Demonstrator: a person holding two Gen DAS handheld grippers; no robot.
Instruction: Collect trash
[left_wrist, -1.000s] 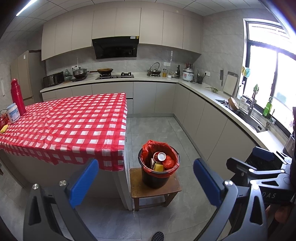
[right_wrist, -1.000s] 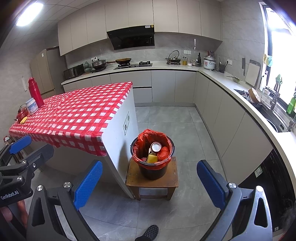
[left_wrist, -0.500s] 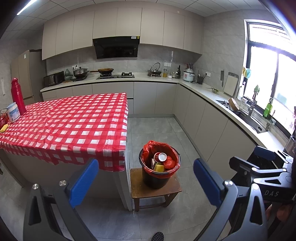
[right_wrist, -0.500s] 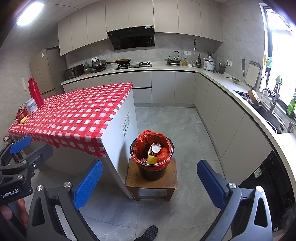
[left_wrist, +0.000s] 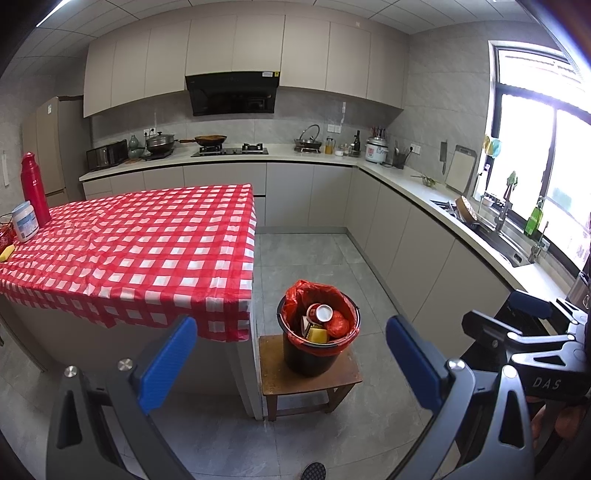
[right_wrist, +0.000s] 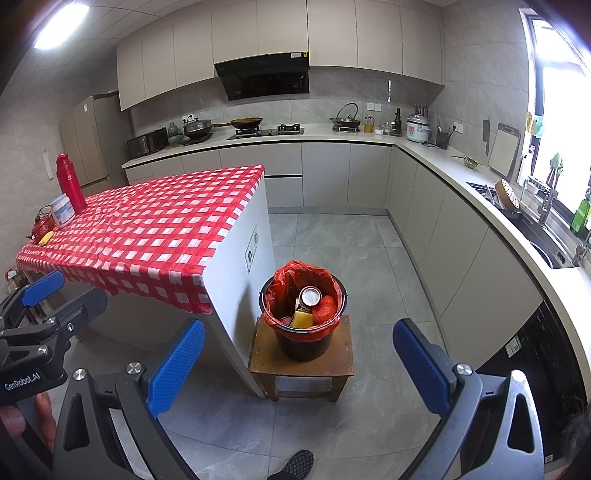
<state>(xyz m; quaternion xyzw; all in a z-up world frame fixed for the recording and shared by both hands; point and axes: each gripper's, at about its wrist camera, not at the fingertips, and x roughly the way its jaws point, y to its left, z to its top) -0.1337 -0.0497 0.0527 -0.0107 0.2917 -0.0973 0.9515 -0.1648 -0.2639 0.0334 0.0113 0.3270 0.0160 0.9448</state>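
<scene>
A black bucket (left_wrist: 317, 354) (right_wrist: 306, 343) lined with a red bag stands on a low wooden stool (left_wrist: 280, 376) (right_wrist: 266, 358) beside the table. Inside it lie a can (left_wrist: 320, 314) (right_wrist: 309, 295), a yellow piece (left_wrist: 318, 335) (right_wrist: 303, 320) and crumpled red trash (left_wrist: 338, 325) (right_wrist: 325, 308). My left gripper (left_wrist: 291, 358) is open and empty, held well back from the bucket. My right gripper (right_wrist: 299, 363) is likewise open and empty, at a similar distance. Each gripper shows at the edge of the other's view.
The table with a red checked cloth (left_wrist: 140, 243) (right_wrist: 147, 229) carries a red flask (left_wrist: 34, 188) (right_wrist: 70, 182), a white tub (left_wrist: 24, 221) and a yellow item (left_wrist: 6, 253) at its far left end. Kitchen counters (left_wrist: 461, 225) run along the back and right. A person's shoe (right_wrist: 295, 463) is on the grey floor.
Both views have shifted only slightly; the bucket sits a touch to the right in the left wrist view. Both grippers stay open.
</scene>
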